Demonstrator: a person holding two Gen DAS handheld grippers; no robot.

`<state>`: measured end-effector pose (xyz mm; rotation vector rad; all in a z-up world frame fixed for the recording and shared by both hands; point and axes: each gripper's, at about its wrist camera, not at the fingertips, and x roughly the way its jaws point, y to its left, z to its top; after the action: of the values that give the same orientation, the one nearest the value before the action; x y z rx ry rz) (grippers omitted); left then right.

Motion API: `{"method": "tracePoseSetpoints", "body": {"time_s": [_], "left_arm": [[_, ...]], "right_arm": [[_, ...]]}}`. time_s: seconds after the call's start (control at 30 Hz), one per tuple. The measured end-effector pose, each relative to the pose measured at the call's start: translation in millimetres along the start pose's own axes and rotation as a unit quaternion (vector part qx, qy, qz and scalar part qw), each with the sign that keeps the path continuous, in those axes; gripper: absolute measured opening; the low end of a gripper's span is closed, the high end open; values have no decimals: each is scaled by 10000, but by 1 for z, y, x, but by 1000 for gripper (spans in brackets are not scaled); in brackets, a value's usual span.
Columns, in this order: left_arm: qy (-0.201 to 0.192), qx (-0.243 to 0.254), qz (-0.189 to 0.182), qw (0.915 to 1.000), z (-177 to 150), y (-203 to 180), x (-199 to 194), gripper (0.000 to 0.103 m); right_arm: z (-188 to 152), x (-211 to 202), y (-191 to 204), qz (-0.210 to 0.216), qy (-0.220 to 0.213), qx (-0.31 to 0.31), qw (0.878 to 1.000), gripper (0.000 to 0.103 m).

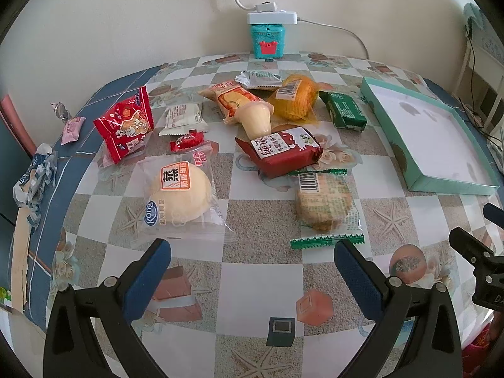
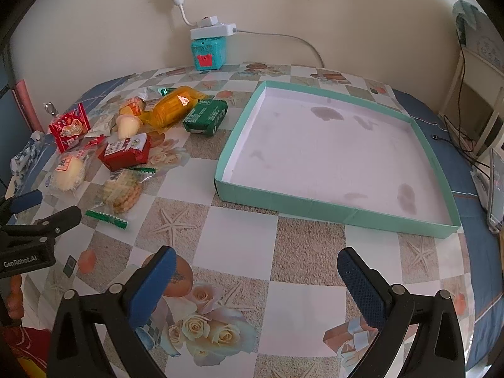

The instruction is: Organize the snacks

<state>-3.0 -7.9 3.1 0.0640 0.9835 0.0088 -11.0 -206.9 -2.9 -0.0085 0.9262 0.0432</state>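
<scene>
Snacks sit in a loose heap, centre of the left wrist view and upper left of the right wrist view, on the checkered bench (image 2: pixel 245 261). The shallow green box (image 2: pixel 340 212), right of the heap, holds nothing and offers wide room with low walls to clear.

The steamed bun pack (image 1: pixel 180 193) looks soft, light and slippery in film; pinch its sealed edge, not the bun. The biscuit pack (image 1: pixel 326 206) is likely brittle, so take its crimped end. The red wafer pack (image 1: pixel 280 151) seems stiffer and overlaps its neighbours. The jelly cup (image 1: pixel 256 119) lies tipped and may roll.

Both the left tool (image 1: pixel 252 261) and right tool (image 2: pixel 256 266) hover spread apart, holding nothing.
</scene>
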Motion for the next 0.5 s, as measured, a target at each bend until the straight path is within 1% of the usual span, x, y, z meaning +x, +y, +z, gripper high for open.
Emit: {"method": "tracePoseSetpoints", "body": {"time_s": [0.5], "left_arm": [[-4,-3,8,10000,0,-1,0,103]], "right_arm": [[-1,1,2,-35,31,-53,10000,103]]}}
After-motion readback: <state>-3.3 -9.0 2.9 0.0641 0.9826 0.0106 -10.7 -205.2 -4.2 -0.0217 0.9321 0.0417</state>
